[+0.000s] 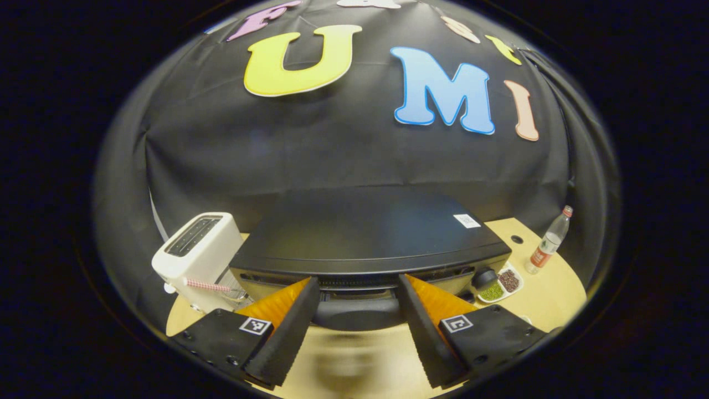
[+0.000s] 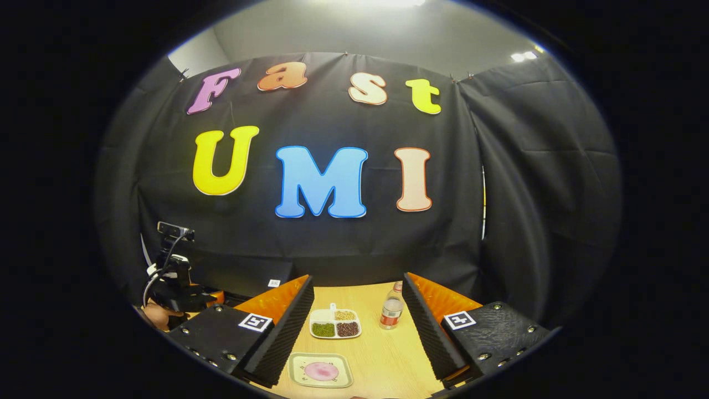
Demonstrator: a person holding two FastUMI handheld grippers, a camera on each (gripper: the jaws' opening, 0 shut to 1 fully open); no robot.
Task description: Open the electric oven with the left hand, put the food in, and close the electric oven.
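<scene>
Desk point(image 2: 382, 354): pale wood, carrying all items below.
Electric oven point(image 1: 365, 244): black, centre of left gripper view, door handle point(image 1: 357, 313) between the fingers, untouched.
Toaster point(image 1: 196, 257): white, just left of oven.
Left hand-held gripper point(image 1: 357, 332): spread wide at oven front.
Right hand-held gripper point(image 2: 357, 338): spread wide, gripping nothing, above desk.
Bottle point(image 2: 391, 312): upright.
Food plate point(image 2: 321, 370): pink round item, near edge.
Divided dish point(image 2: 335, 324): beans, beside bottle.
</scene>
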